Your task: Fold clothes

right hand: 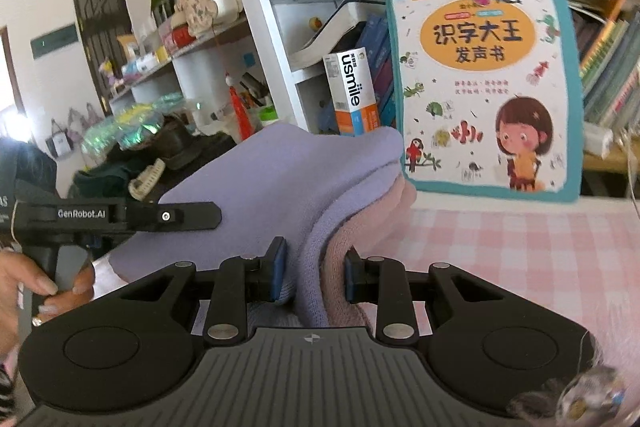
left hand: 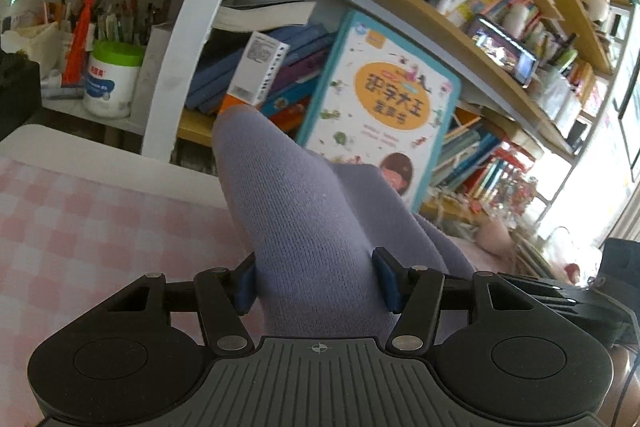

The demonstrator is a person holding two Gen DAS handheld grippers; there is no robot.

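A: Left wrist view, status?

B: The left gripper [left hand: 316,283] has its 2 blue pads clamped on a thick roll of the lavender knit garment [left hand: 296,211]. The garment's long axis runs straight away from the camera, its rounded far end raised above the pink checked tablecloth [left hand: 80,227]. Directly beyond stand a white box [left hand: 260,71] and a children's book [left hand: 384,115] leaning against the bookshelf [left hand: 460,27]. A white tub [left hand: 110,83] with a green lid sits at far left.

A: Right wrist view?

B: The right gripper [right hand: 316,279] grips 2 stacked layers: the lavender garment on top, a pink garment [right hand: 352,227] beneath. The fold points away toward the book, cover "识字大王 发声书". The box reads "usmile". The left gripper appears at left, marked "GenRobot.AI", held by a hand [right hand: 40,291].
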